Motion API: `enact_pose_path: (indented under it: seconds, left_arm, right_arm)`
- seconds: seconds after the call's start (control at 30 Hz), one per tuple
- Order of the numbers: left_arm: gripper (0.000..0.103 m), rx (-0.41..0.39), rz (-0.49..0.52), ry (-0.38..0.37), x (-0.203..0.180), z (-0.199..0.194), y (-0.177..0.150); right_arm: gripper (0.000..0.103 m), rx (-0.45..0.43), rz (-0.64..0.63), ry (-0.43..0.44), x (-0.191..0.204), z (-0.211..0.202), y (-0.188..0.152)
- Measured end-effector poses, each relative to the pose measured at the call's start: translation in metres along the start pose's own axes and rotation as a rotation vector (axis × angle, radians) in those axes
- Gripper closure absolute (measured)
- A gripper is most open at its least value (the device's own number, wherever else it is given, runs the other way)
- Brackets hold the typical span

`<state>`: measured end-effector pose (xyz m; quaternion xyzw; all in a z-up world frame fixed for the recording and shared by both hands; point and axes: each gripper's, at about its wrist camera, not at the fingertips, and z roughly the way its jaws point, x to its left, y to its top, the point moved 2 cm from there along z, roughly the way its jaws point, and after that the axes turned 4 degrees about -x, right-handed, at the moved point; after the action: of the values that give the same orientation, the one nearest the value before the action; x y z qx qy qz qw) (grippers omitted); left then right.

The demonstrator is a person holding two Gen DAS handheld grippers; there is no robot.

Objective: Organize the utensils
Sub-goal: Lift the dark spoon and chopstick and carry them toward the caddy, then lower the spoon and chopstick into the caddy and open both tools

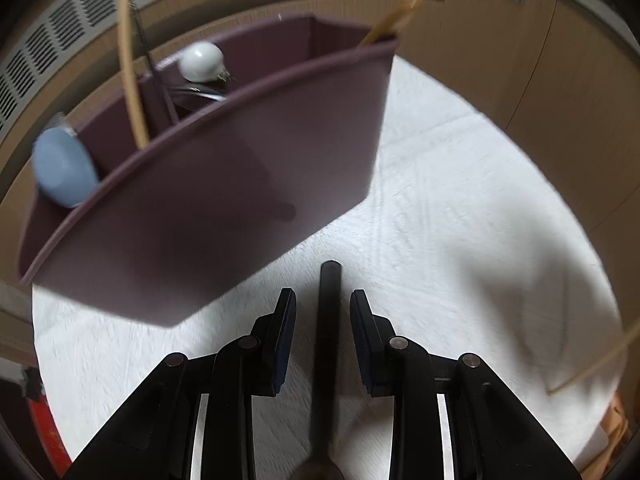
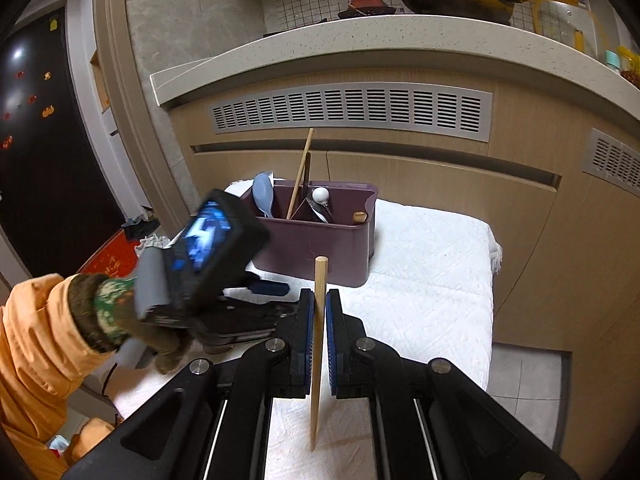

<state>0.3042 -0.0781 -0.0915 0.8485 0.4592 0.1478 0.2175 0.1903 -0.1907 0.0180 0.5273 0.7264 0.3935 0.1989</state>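
Note:
A purple utensil caddy (image 1: 200, 220) (image 2: 320, 248) stands on a white cloth (image 1: 460, 200) (image 2: 432, 260). It holds a blue spoon (image 1: 62, 168) (image 2: 263, 196), a white ball-ended utensil (image 1: 201, 60), an upright chopstick (image 1: 130, 80) and a wooden handle (image 2: 359, 216). My left gripper (image 1: 323, 298) (image 2: 272, 298) points down at the cloth just in front of the caddy. It is open around a dark-handled spoon (image 1: 329, 340) lying between its pads, with a gap on each side. My right gripper (image 2: 320, 296) is shut on a wooden chopstick (image 2: 319, 360), held upright nearer the cloth's front.
Behind the caddy a wooden cabinet front with vent grilles (image 2: 352, 110) rises to a pale countertop (image 2: 360, 36) carrying a wok. A gloved hand (image 2: 120, 312) in an orange sleeve holds the left gripper. The cloth's right edge (image 2: 490, 280) drops toward the tiled floor.

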Motion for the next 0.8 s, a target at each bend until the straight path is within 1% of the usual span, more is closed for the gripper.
enact_pose_path:
  seconds: [0.03,0.1,0.2,0.27,0.33,0.4,0.47,0.53,0.63,0.73,0.8]
  left_arm:
    - [0.074,0.014,0.006,0.001,-0.001,0.004,0.001]
    - [0.074,0.015,0.003,-0.002,-0.001,0.005,0.002]
    - [0.077,0.010,-0.037,-0.008,-0.001,0.007,0.002]
    - [0.089,-0.017,-0.058,-0.009,-0.003,0.006,-0.002]
    - [0.090,-0.052,-0.074,0.026,-0.009,0.001,-0.011]
    - [0.090,-0.091,-0.102,0.022,-0.014,-0.007,-0.020]
    - [0.090,-0.143,-0.143,0.011,-0.017,-0.023,-0.027]
    - [0.090,-0.217,-0.173,0.015,-0.017,-0.049,-0.032]
    - [0.091,-0.353,-0.230,0.013,-0.010,-0.099,-0.035]
    - [0.092,-0.497,-0.252,0.061,0.000,-0.151,-0.036]
    - [0.100,-0.578,-0.262,0.100,0.008,-0.182,-0.036]
  right_arm:
    - [0.097,0.001,0.002,0.003,0.000,0.001,0.001]
    - [0.097,0.000,0.002,0.006,0.000,0.002,0.002]
    - [0.097,-0.005,0.001,0.013,0.003,0.001,0.003]
    - [0.097,-0.011,0.004,0.019,0.006,0.000,0.004]
    - [0.097,-0.019,0.007,0.022,0.008,-0.003,0.004]
    - [0.097,-0.028,0.006,0.020,0.010,-0.008,0.005]
    - [0.097,-0.039,-0.002,0.012,0.013,-0.014,0.006]
    - [0.097,-0.049,-0.011,0.005,0.016,-0.020,0.008]
    - [0.097,-0.079,-0.023,-0.004,0.022,-0.031,0.013]
    - [0.097,-0.118,-0.039,-0.008,0.030,-0.043,0.019]
    - [0.097,-0.147,-0.056,-0.017,0.036,-0.050,0.027]
